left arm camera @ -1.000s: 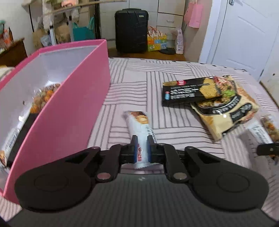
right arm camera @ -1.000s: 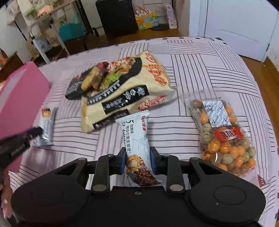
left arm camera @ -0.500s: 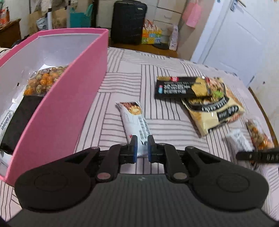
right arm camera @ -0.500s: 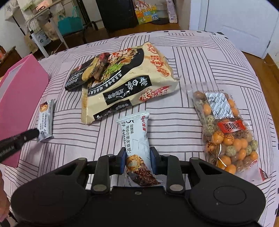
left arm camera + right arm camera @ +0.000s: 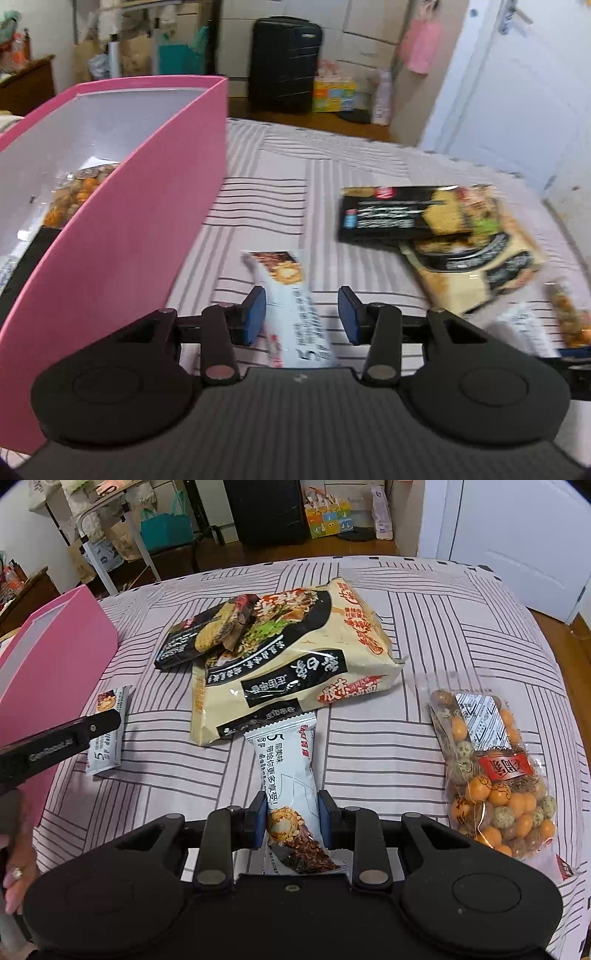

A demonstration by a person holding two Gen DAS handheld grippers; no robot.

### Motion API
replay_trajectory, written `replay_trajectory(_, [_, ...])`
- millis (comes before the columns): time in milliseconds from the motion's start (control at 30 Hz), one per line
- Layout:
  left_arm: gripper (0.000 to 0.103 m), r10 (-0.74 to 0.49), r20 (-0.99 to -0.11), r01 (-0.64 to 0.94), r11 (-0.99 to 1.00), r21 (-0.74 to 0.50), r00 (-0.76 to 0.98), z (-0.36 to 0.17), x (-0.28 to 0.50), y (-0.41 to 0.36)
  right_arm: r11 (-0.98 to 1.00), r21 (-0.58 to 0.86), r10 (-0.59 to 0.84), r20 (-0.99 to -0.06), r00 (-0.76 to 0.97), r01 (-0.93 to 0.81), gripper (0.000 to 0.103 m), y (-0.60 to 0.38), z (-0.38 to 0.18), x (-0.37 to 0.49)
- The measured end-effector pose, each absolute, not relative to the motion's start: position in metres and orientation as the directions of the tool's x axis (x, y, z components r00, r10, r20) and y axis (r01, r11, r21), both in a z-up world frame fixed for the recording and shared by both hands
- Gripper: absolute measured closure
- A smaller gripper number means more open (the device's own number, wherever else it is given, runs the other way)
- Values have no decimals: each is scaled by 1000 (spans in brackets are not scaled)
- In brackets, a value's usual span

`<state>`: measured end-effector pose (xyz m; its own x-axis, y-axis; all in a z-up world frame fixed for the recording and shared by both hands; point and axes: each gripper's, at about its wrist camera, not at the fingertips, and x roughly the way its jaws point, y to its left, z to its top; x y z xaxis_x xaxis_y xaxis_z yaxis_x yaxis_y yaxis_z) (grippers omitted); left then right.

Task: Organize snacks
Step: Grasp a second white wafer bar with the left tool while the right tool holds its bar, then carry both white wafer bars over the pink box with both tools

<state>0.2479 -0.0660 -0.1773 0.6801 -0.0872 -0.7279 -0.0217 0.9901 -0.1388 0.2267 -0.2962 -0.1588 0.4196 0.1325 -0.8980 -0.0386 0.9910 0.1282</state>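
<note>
The left hand-held gripper (image 5: pixel 302 318) has just been opening; its blue pads stand apart on either side of a white snack bar (image 5: pixel 295 314) lying on the striped cloth, pressing nothing. Only its view looks into the pink box (image 5: pixel 122 236), where a bag of coated nuts (image 5: pixel 75 192) lies. The right hand-held gripper (image 5: pixel 291 816) pinches a second white snack bar (image 5: pixel 291 794). Its view alone shows the clear bag of coated peanuts (image 5: pixel 495 779) sharply, off to the right, the cream noodle packet (image 5: pixel 295 657) with a black cracker pack (image 5: pixel 199 638) overlapping it, and a hand (image 5: pixel 16 864) wearing a ring. The striped cloth (image 5: pixel 443 627) covers a rounded desk; behind stand a black suitcase (image 5: pixel 284 64) and a white door (image 5: pixel 517 103).
</note>
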Motion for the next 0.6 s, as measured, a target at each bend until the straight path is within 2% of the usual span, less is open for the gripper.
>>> replay_trajectory(100, [61, -62, -762, -76, 987, -145, 644, -189, 256, -62, 990, 139, 141, -897, 418, -36, 71, -298, -160, 229])
replay_trajectory(233, [71, -34, -773, -50, 995, -85, 634, -193, 257, -67, 988, 149, 148, -898, 413, -30, 71, -299, -162, 232])
replay_trajectory(333, [75, -62, -773, -27, 994, -101, 631, -193, 256, -68, 990, 141, 137, -906, 401, -19, 71, -301, -166, 234])
replay_trajectory(600, [78, -60, -790, 2, 997, -74, 610, -186, 250, -75, 992, 128, 118, -908, 402, 0, 71, -301, -159, 227])
